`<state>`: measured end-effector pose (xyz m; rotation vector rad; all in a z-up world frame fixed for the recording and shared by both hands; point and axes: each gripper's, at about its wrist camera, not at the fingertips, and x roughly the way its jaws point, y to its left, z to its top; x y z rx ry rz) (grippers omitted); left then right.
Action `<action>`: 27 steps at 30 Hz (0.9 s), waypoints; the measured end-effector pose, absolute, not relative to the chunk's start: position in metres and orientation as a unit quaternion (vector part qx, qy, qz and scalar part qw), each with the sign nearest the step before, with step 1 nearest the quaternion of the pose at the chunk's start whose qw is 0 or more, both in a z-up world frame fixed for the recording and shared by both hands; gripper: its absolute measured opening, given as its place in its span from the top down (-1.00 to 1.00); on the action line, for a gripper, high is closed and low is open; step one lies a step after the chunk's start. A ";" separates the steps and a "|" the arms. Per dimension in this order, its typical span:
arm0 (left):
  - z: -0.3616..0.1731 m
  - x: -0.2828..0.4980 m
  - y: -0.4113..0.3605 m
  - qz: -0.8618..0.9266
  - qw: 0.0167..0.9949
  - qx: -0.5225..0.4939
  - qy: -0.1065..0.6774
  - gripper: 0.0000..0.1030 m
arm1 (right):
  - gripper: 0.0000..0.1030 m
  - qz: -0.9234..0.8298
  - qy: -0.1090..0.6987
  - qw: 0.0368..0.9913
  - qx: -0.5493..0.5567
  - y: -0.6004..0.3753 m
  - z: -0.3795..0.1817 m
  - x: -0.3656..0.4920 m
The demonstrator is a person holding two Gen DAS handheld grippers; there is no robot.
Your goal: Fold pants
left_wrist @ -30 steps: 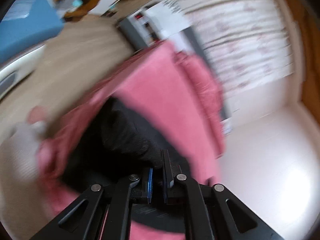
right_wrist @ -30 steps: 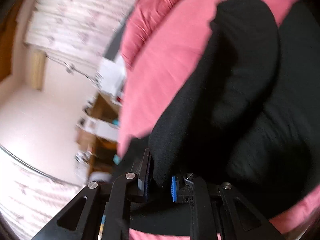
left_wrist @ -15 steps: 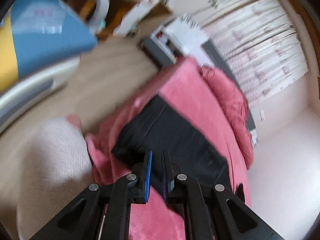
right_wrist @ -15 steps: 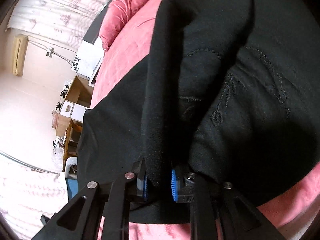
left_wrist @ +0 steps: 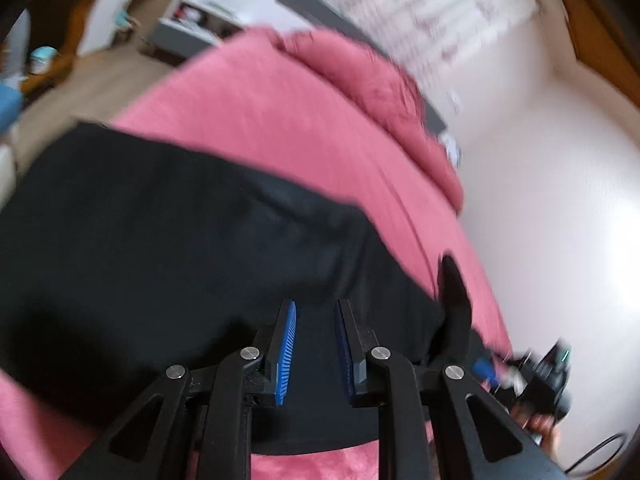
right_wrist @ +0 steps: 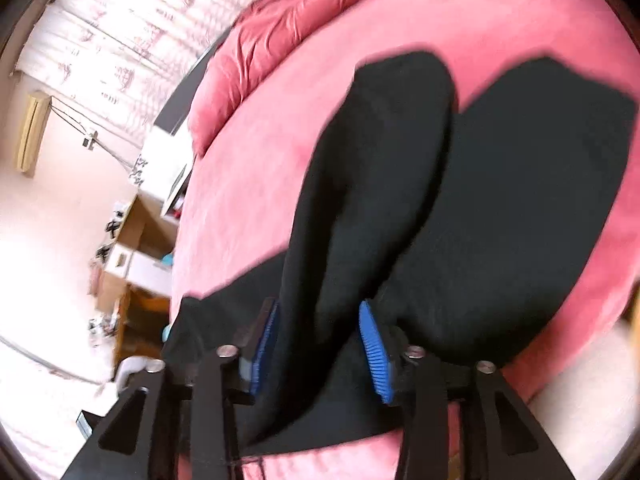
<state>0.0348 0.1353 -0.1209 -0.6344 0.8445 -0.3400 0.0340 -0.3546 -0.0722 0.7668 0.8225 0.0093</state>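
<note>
Both tongs had just been opening, letting the black pants (left_wrist: 168, 232) go on the pink bed (left_wrist: 256, 120). The left gripper (left_wrist: 316, 344) gaped empty; the right gripper (right_wrist: 320, 344) stood loose around a fold running toward 1 o'clock. Next, I think, grab an end again.

A bed (left_wrist: 256, 92) covered in a pink, velvety spread carries everything here. Black pants (left_wrist: 160, 240) lie directly on the spread, taking up most of its near part and reaching close to the near edge. Seen from the right side, the dark cloth (right_wrist: 500, 200) lies in two broad lobes with a raised fold running between them, pink showing in the notch where they part. At the far end of the bed a bunched pink quilt (right_wrist: 276, 36) is heaped along the edge, well apart from the pants.
</note>
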 end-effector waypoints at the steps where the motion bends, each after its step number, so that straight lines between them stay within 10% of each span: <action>1: -0.128 0.041 0.124 -0.166 0.845 -0.287 0.420 0.61 | 0.07 0.001 0.385 0.852 0.356 -0.360 -0.065 0.043; 5: -0.152 0.047 0.107 -0.165 0.817 -0.285 0.474 0.60 | -0.20 -0.010 0.379 0.872 0.311 -0.375 -0.037 0.113; 18: -0.163 0.033 0.121 -0.163 0.806 -0.324 0.469 0.60 | -0.18 -0.183 0.542 0.809 0.138 -0.377 -0.099 0.285; 22: -0.160 0.032 0.122 -0.163 0.810 -0.317 0.466 0.60 | 0.82 -0.177 0.539 0.817 0.106 -0.384 -0.091 0.277; 27: -0.160 0.033 0.116 -0.163 0.816 -0.308 0.461 0.60 | 0.85 -0.155 0.458 0.857 0.176 -0.436 -0.048 0.204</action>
